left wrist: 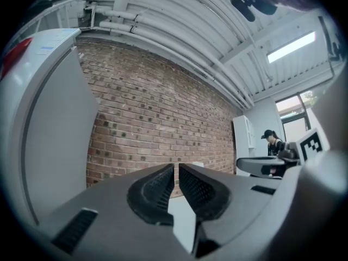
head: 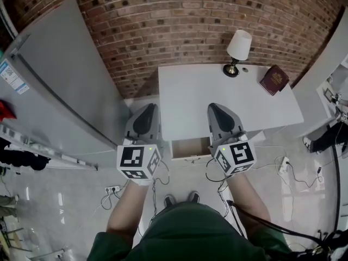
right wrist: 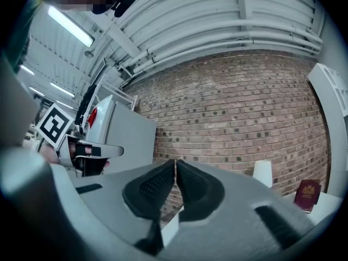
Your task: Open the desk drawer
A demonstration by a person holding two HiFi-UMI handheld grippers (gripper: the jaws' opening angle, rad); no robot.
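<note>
The left grey plastic two-jaw gripper [head: 147,112] and the right grey plastic two-jaw gripper [head: 217,110] are held side by side on bare outstretched forearms [head: 128,203]; nothing is gripped; the left's ribbed black pads [left wrist: 156,188] are parted by a thin slit; the right's are closed together.

Drawer [head: 190,147] front clear of obstacles; fridge [head: 60,80] close at left; lamp [head: 237,50], book [head: 274,79] far back on desk [head: 217,102].

Rough matt red-brown brick on wall [head: 179,20], top of frame. Smooth matt white tabletop [head: 217,102], centre. Glossy pale floor [head: 70,200], lower left, with reflections. Matt grey plastic shell on left gripper [left wrist: 176,170]; black pads [left wrist: 155,192], finely ribbed. Dark red book [head: 274,79], faint sheen. Lamp [head: 237,50]: matt white shade, dark metal-looking base.
</note>
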